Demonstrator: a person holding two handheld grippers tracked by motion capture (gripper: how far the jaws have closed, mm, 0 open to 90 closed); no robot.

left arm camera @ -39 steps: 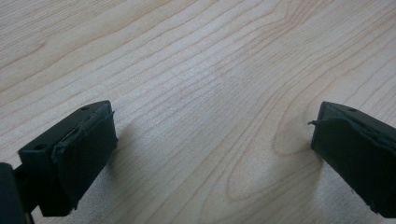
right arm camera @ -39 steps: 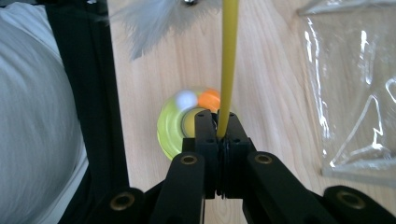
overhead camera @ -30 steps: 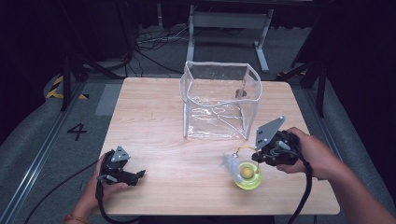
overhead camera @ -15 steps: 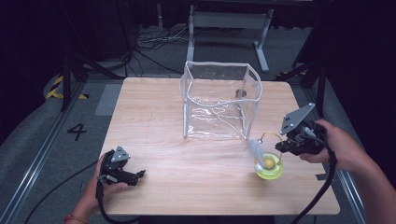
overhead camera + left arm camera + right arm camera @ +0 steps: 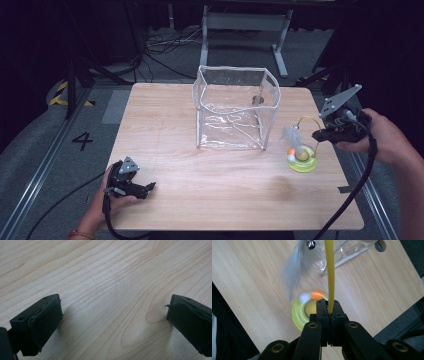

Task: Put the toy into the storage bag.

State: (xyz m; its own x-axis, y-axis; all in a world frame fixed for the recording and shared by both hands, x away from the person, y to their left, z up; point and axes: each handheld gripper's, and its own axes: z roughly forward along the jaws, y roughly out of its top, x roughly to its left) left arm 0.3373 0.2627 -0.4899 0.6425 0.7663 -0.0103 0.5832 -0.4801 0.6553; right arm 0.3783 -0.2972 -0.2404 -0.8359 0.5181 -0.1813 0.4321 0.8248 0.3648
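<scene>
We see the right gripper (image 5: 329, 315) with jaws clamped on the yellow wire (image 5: 329, 275) of a round yellow-green feathered toy (image 5: 302, 159), right of the clear plastic box (image 5: 235, 107). The left gripper (image 5: 149, 187) rests on the wooden table (image 5: 200, 195), jaws wide.

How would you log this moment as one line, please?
right gripper: shut on yellow wand of cat toy | left gripper: open, over table | clear bag: upright, mid-table
</scene>
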